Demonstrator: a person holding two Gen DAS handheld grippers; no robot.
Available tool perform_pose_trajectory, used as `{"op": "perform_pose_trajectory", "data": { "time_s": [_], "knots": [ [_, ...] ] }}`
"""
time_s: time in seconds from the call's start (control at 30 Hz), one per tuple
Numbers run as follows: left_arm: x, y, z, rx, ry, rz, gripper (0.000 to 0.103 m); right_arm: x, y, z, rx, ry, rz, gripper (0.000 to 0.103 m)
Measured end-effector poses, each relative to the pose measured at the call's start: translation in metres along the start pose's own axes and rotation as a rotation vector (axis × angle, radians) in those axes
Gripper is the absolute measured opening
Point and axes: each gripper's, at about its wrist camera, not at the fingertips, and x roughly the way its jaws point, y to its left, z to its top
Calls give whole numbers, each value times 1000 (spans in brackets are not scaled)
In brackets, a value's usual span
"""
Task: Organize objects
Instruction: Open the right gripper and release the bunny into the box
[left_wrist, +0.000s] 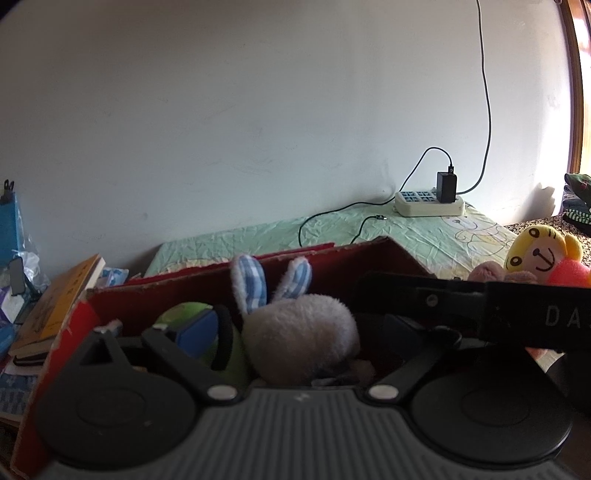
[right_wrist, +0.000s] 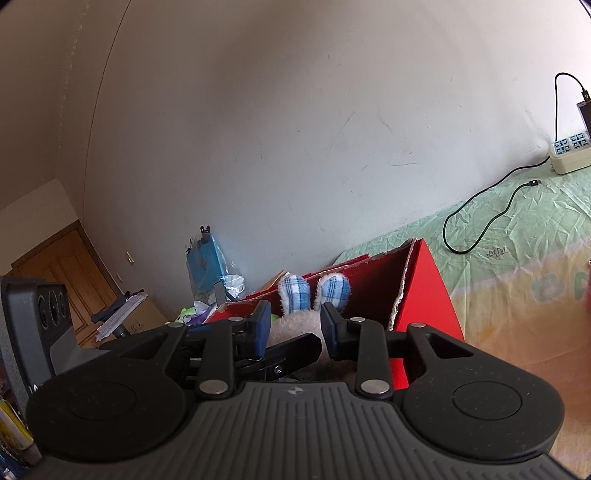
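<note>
A white plush rabbit (left_wrist: 299, 332) with blue checked ears sits inside a red cardboard box (left_wrist: 332, 266) on the bed. My left gripper (left_wrist: 299, 332) is open, its fingers wide on either side of the rabbit. A green plush toy (left_wrist: 192, 310) lies in the box behind the left finger. My right gripper (right_wrist: 295, 325) reaches over the box with its blue pads either side of the rabbit (right_wrist: 295, 325), just below the ears; I cannot tell if the pads press it. The right gripper's body crosses the left wrist view (left_wrist: 480, 306).
A yellow bear plush (left_wrist: 535, 254) and a pink toy (left_wrist: 491, 273) lie on the bed right of the box. A power strip (left_wrist: 428, 203) with a charger and cable sits by the wall. Books (left_wrist: 55, 302) and a blue bag (right_wrist: 207, 262) stand left of the box.
</note>
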Motion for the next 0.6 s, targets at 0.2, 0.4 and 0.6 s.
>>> {"op": "perform_pose_trajectory", "data": {
  "time_s": [0.2,0.4,0.6],
  "knots": [
    [2,-3,0,11,4,37,96,0,0,-1,-4,-1,-12,32],
    [3,-6,-2,12,9,72,96,0,1,-2,-9,-8,-27,32],
    [4,-7,-1,7,15,96,96,0,3,-3,-24,-17,-48,32]
  ]
}}
